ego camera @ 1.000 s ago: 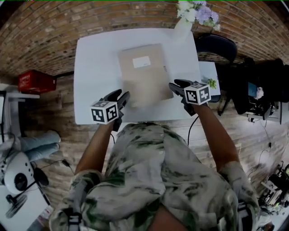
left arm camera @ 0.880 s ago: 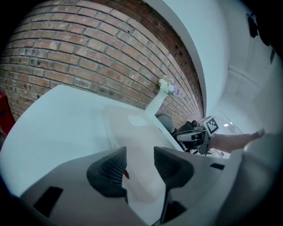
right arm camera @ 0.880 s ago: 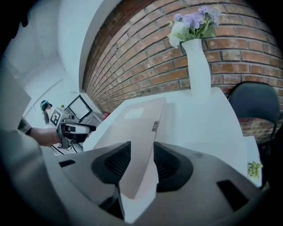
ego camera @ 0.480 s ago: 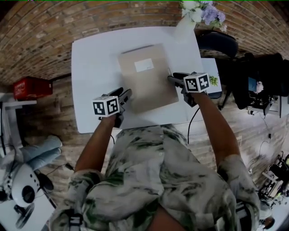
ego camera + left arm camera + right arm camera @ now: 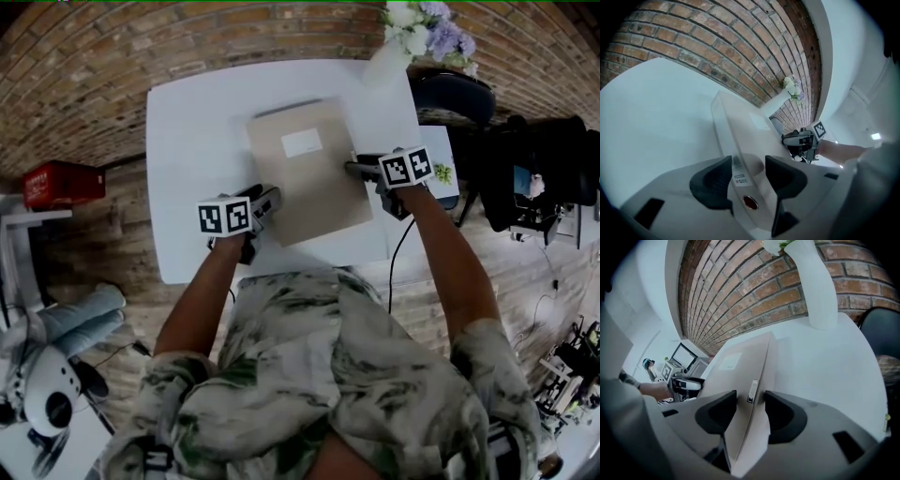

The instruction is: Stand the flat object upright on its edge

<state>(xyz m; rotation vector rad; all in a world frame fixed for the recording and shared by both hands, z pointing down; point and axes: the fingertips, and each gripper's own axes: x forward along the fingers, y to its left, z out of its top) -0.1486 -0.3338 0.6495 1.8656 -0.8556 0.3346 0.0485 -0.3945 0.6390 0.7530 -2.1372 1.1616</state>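
A flat tan cardboard box [image 5: 309, 169] with a white label lies on the white table [image 5: 197, 141]. My left gripper [image 5: 267, 199] is at the box's near left edge and my right gripper [image 5: 356, 169] at its right edge. In the left gripper view the box's edge [image 5: 745, 126] runs between the open left gripper [image 5: 747, 171] with gaps on both sides. In the right gripper view the box's edge [image 5: 740, 366] likewise passes between the open right gripper [image 5: 750, 408], untouched. Both pairs of jaws have just been opening.
A white vase [image 5: 384, 61] with flowers [image 5: 422, 23] stands at the table's far right corner. A dark chair [image 5: 450, 94] is beyond the right side, a red box [image 5: 61, 183] on the floor to the left. The table's near edge lies just behind both grippers.
Both grippers have moved forward along the box's sides and lower toward the table. The box's near end, blurred a second ago, now lies sharp and flat.
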